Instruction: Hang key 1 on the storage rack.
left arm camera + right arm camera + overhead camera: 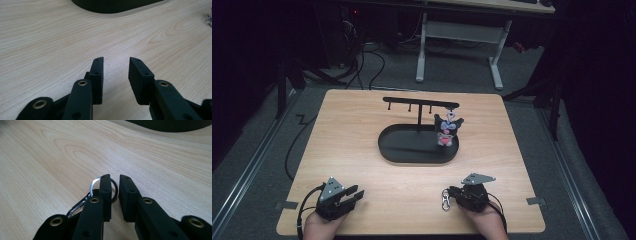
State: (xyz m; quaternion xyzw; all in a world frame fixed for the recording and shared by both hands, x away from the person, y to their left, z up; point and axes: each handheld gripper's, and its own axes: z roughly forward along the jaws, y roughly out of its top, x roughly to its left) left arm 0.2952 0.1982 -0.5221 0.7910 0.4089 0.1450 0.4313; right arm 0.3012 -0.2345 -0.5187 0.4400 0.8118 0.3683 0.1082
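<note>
Right gripper (pixel 460 194) is sitting at about 5 o'clock on the wooden table (pixel 362 130), jaws pointing toward 9 o'clock at a metal keyring with a snap clasp (pixel 445 199) lying flat on the wood just beside its tips. In the right gripper view the split ring (pixel 96 185) is passing under and behind the left jaw while the clasp (pixel 78 207) is trailing back along that jaw's outer side; the jaws are standing narrowly apart with a bare slot of table between the pads, so they are not yet clamping the ring, and whether one pad is already touching it I cannot tell. Likely reason for the low, level approach: the ring is thin and flat, so the pads need to be down on the wood to pinch it. Left gripper (pixel 348 195) is resting at about 7 o'clock, angled toward 2 o'clock, jaws released and holding nothing, wood showing between the pads (pixel 97 75), probably parked out of the way until a second hand is needed. At table centre a black oval tray base (pixel 399 150) is carrying a T-shaped hanger rack (pixel 419 106) with small pegs; a plush charm (pixel 446 131) is already hanging from the peg at the 3 o'clock end, so the keyring is most likely headed for one of the free pegs. Risk: the ring may slide instead of lifting.
</note>
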